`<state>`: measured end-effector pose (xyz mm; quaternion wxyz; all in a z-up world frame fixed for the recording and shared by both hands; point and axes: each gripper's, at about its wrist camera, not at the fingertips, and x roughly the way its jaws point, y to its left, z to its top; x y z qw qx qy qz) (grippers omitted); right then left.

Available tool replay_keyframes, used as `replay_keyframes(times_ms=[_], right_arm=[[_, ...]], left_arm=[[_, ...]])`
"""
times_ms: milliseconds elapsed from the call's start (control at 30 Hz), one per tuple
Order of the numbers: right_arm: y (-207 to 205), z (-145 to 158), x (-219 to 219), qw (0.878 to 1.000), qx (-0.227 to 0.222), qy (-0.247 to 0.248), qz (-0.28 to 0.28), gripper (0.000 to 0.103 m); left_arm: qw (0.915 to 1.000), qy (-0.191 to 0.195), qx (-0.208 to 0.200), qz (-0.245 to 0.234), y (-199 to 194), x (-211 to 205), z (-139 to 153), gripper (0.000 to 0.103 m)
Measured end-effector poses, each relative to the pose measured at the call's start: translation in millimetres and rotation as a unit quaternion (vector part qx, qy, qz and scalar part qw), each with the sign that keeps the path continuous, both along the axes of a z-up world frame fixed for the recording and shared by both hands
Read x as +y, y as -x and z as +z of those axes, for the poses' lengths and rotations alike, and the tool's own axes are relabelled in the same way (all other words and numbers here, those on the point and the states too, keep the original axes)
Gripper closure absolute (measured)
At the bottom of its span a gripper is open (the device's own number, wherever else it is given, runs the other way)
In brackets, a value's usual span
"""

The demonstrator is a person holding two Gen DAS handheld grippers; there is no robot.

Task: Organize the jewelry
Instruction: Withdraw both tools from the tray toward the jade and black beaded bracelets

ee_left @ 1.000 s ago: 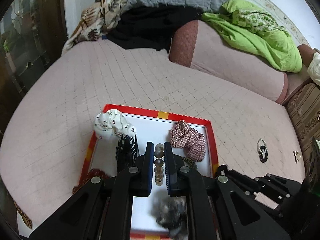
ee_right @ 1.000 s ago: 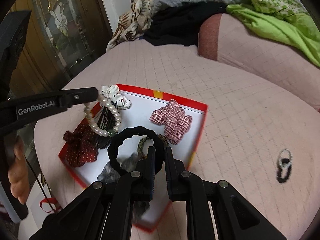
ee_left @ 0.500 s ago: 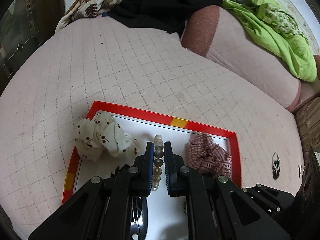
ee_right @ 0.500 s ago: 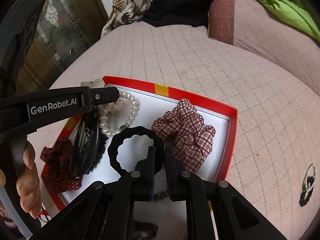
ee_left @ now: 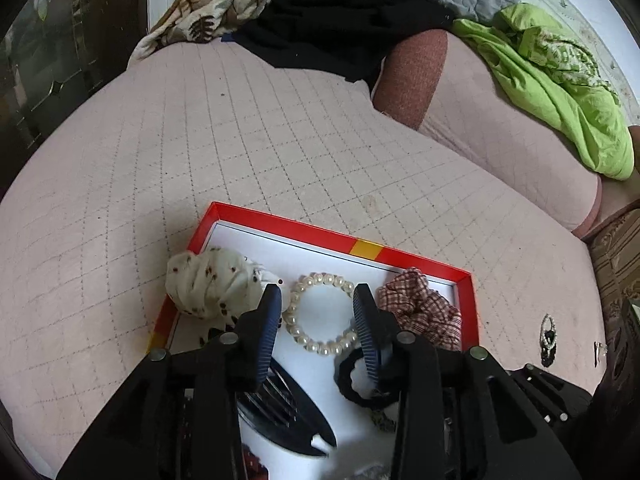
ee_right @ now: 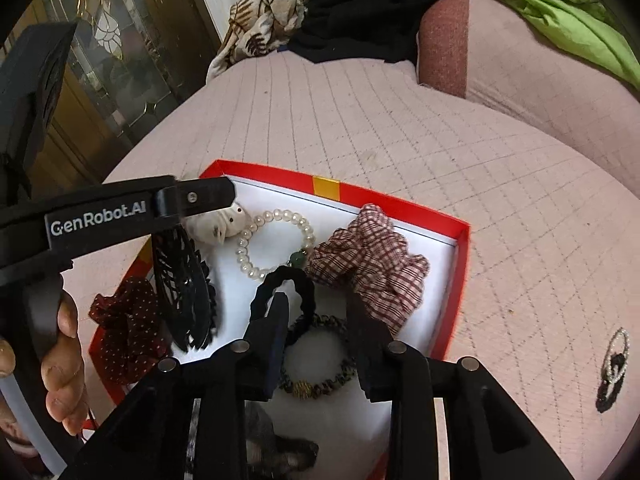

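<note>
A red-rimmed white tray (ee_left: 404,258) (ee_right: 460,240) lies on the pink quilted bed. A pearl bracelet (ee_left: 320,312) (ee_right: 276,244) lies flat in it. My left gripper (ee_left: 316,300) is open just above the bracelet, empty. A black scrunchie (ee_right: 298,284) (ee_left: 352,380) lies in the tray in front of my right gripper (ee_right: 320,304), which is open and empty above it. The tray also holds a checked scrunchie (ee_right: 376,264), a white spotted scrunchie (ee_left: 208,284), a black hair clip (ee_right: 184,296), a dark red scrunchie (ee_right: 128,328) and a beaded bracelet (ee_right: 316,376).
A small black-and-white hair tie (ee_right: 614,364) (ee_left: 547,340) lies on the quilt right of the tray. Clothes and a green cloth (ee_left: 560,80) are piled at the bed's far side. A glass-panelled door (ee_right: 100,60) stands at the left.
Both grippers have opened. The pearl bracelet has dropped from the left gripper and the black scrunchie from the right gripper; both now lie in the tray.
</note>
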<state>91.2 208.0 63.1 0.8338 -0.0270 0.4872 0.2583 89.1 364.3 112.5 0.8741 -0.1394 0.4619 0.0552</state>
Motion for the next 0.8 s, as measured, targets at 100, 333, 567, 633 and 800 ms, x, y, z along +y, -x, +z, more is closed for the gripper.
replay_keyframes(times_ms=[100, 333, 567, 633, 800], right_arm=[[7.7, 9.1, -13.7, 1.0, -0.005, -0.008, -0.007, 0.07], [34.6, 25.3, -69.2, 0.999, -0.012, -0.022, -0.041, 0.07], [61.6, 26.1, -132.6, 0.996, -0.013, -0.011, -0.083, 0.069], [70.2, 25.2, -152.3, 0.995, -0.009, -0.012, -0.097, 0.069], [91.2, 29.2, -199.0, 0.991, -0.014, -0.012, -0.13, 0.069]], left_arm=[[0.9999, -0.011, -0.008, 0.0, 12.1, -7.0, 11.5, 0.067], [0.9978, -0.064, -0.015, -0.001, 51.6, -42.1, 33.5, 0.06], [0.9923, -0.117, -0.032, -0.026, 93.6, -99.9, 54.0, 0.054], [0.9906, -0.126, -0.04, -0.036, 105.5, -118.5, 59.9, 0.053], [0.9857, -0.15, -0.054, -0.057, 126.3, -161.6, 70.6, 0.053]])
